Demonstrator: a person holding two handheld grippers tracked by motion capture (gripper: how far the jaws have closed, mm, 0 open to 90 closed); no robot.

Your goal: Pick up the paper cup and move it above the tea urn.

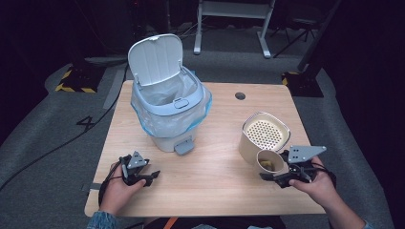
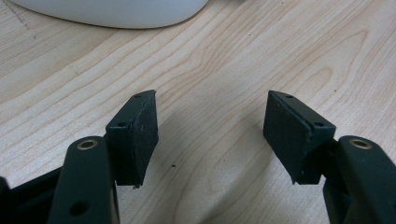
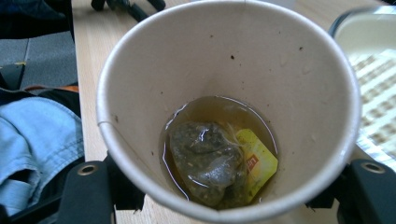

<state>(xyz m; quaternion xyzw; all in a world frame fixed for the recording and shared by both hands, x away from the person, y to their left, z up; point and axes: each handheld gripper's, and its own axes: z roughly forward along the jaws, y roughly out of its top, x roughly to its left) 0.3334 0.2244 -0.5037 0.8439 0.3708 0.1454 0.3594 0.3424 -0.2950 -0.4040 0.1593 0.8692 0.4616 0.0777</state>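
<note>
A paper cup sits between the jaws of my right gripper, which is shut on it and holds it just above the table's front right part. In the right gripper view the cup holds a little brown tea, a soaked tea bag and its yellow tag. My left gripper rests low at the front left. Its jaws stand open over bare wood, with nothing between the pads.
A white pedal bin with a plastic liner stands at the back left of the wooden table, its lid flipped up. A beige container with a perforated top stands right behind the cup. A grommet hole lies near the far edge.
</note>
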